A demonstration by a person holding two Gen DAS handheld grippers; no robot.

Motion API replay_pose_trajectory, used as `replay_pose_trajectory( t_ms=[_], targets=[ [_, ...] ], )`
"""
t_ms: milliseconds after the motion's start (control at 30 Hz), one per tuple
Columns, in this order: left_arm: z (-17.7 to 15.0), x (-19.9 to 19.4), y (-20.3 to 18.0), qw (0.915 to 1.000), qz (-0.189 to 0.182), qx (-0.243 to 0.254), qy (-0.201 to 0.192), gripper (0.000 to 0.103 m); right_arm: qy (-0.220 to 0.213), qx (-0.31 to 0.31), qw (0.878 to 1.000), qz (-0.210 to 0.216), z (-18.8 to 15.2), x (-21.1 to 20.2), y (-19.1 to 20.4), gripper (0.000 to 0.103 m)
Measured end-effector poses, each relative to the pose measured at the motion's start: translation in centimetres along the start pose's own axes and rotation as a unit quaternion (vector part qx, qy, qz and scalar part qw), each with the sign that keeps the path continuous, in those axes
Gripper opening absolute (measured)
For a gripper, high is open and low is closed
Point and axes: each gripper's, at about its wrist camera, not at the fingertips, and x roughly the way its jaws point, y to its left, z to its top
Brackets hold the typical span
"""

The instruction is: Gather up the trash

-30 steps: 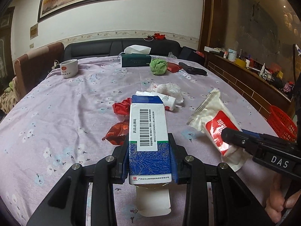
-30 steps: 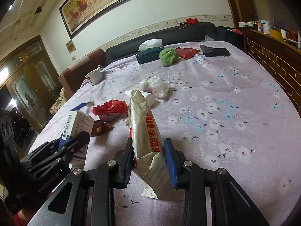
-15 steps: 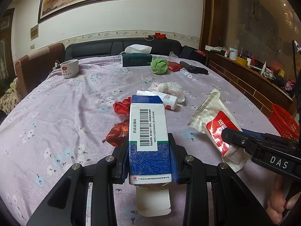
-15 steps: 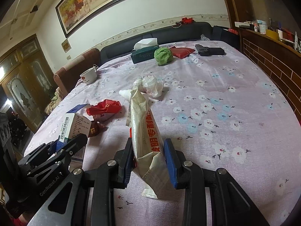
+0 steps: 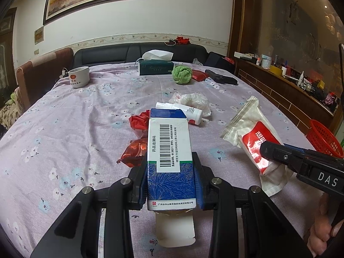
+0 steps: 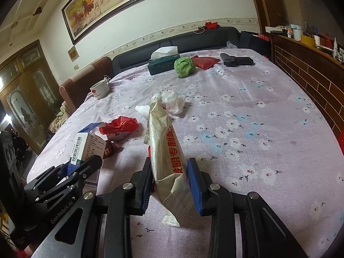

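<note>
Nearest the cameras, 2 pieces of trash are already in hand: the left gripper [image 5: 171,185] is clamped on a blue-and-white medicine box [image 5: 169,157], its bottom flap hanging open below the jaws, and the right gripper [image 6: 169,180] squeezes a cream-and-red foil pouch [image 6: 165,148] by its lower part. Both items are held up off the purple flowered tablecloth [image 5: 75,118], so the picking-up of these 2 looks done, but neither has been dropped anywhere yet. A red mesh basket [image 5: 324,139] sits off the table's right edge, near the right gripper, and is probably the place for them, though nothing shows what is inside it. Just beyond the box, more rubbish is left on the cloth: 2 crumpled red wrappers [image 5: 137,137], then a small white bottle [image 5: 189,111] lying on its side against a wad of clear plastic [image 5: 193,100]. Farther back stand a green cloth ball [image 5: 181,74], a tissue box [image 5: 155,66] and a white cup [image 5: 79,79], which may not be trash at all. By my judgement the task is at an early to middle stage.
</note>
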Motion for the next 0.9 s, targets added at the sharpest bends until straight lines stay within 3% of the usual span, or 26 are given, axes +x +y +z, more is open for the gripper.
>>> replay_pose_trajectory(
  t_ms=[900],
  targets=[
    [0.01,-0.06,-0.45,1.0000,-0.004,0.006,-0.002,0.033,0.005,0.002,1.000,-0.002,0.48,0.45,0.04,0.035]
  ],
)
